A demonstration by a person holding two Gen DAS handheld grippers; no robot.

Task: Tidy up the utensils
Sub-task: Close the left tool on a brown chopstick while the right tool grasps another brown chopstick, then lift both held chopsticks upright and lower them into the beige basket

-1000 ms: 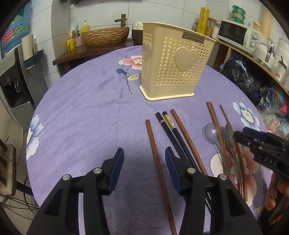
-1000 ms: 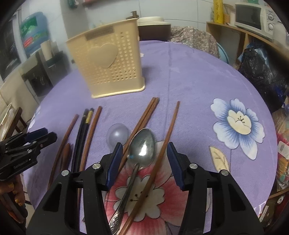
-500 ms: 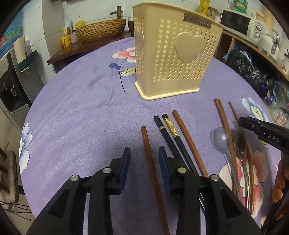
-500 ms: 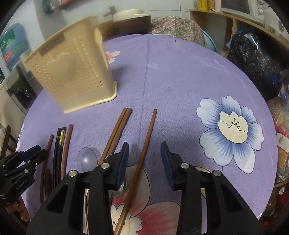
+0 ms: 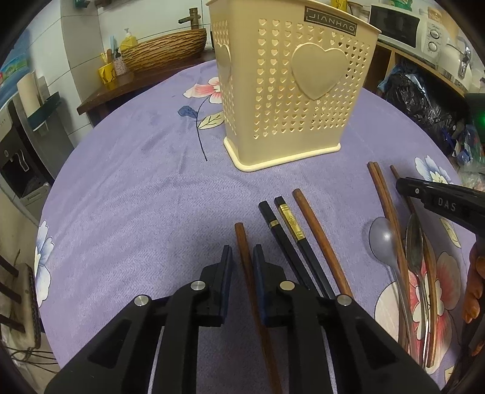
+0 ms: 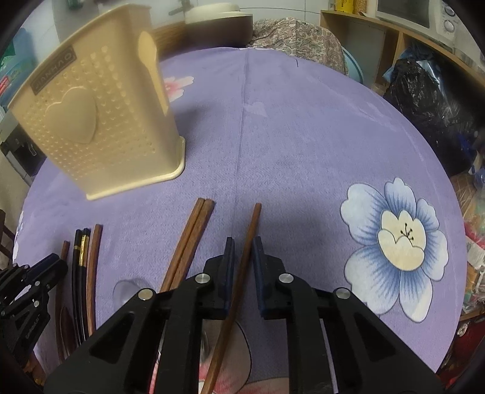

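Observation:
A lone brown chopstick (image 5: 240,233) lies on the purple cloth, and my left gripper (image 5: 242,257) is shut on it with both pads against its sides. To its right lie two black chopsticks (image 5: 285,230), another brown one (image 5: 315,230), a brown pair (image 5: 382,194), a grey plastic spoon (image 5: 380,239) and a metal spoon (image 5: 414,239). In the right wrist view my right gripper (image 6: 243,251) is shut on the rightmost brown chopstick (image 6: 254,224), which still rests on the cloth. The beige perforated utensil holder (image 5: 291,91) stands upright behind the row.
The round table (image 5: 136,197) carries a purple flowered cloth. A wooden side table with a woven basket (image 5: 163,51) is at the back left. Shelves with a microwave (image 5: 394,24) and black bags (image 6: 430,100) line the right side. A hand (image 5: 476,285) holds the right gripper.
Both grippers have moved forward and down over the row and narrowed from wide open, each closing around a brown chopstick. The holder looks nearer in both views.

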